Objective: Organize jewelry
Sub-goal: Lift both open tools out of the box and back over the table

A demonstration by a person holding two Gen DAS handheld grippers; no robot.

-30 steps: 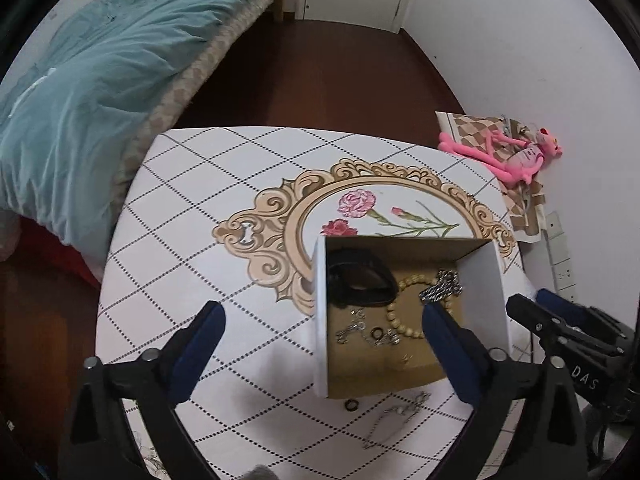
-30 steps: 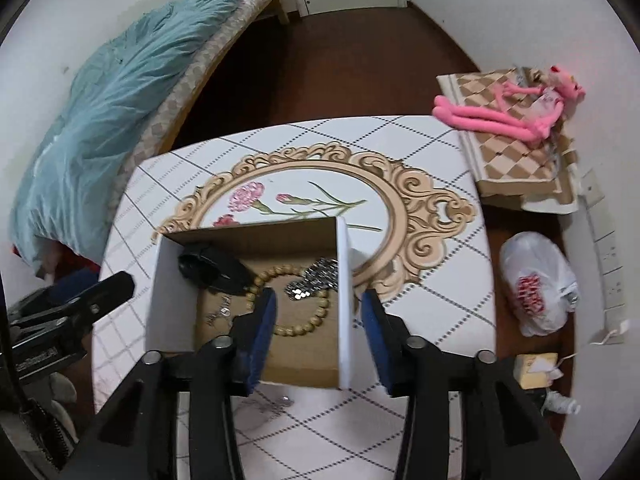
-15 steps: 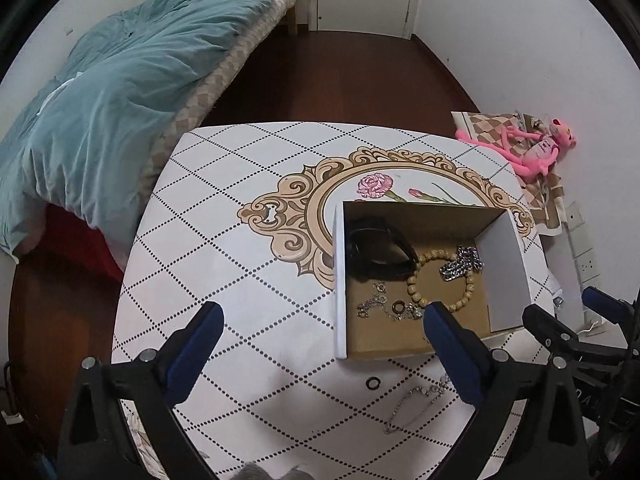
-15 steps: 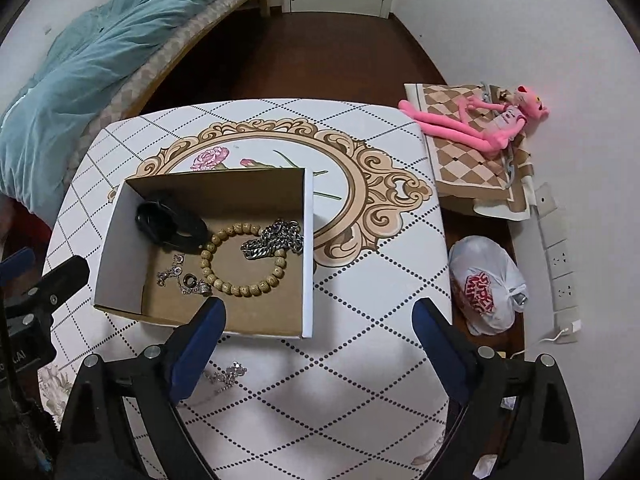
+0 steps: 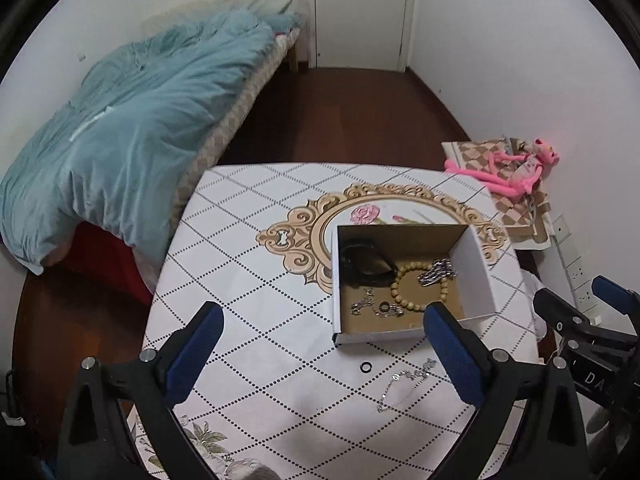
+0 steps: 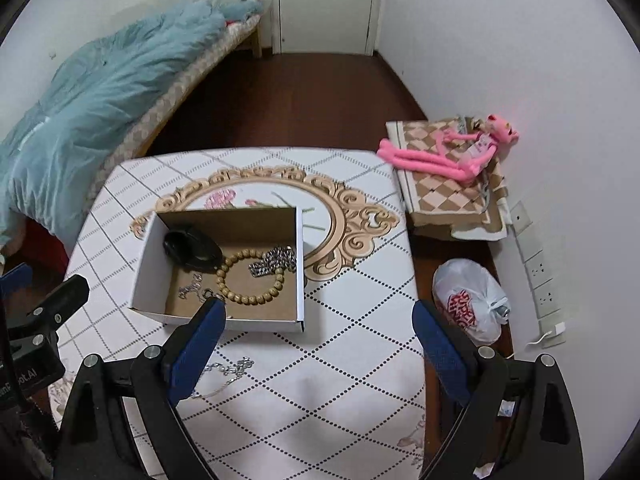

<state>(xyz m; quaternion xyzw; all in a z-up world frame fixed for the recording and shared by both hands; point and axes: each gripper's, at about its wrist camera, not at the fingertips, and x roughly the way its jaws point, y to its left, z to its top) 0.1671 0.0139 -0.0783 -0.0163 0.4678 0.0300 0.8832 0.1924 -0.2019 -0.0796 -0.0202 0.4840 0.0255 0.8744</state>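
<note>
both tools (image 5: 320, 320) (image 6: 316, 320) wide above box (image 5: 476, 268)

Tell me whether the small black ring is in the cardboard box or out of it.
Out. The small black ring lies on the patterned tabletop, just outside the cardboard box's near wall.

The left gripper (image 5: 320, 330) hangs wide open above the table (image 5: 248, 296); a box (image 5: 478, 276) holds a bead bracelet (image 5: 416, 286); a ring (image 5: 365, 367) lies outside.
</note>
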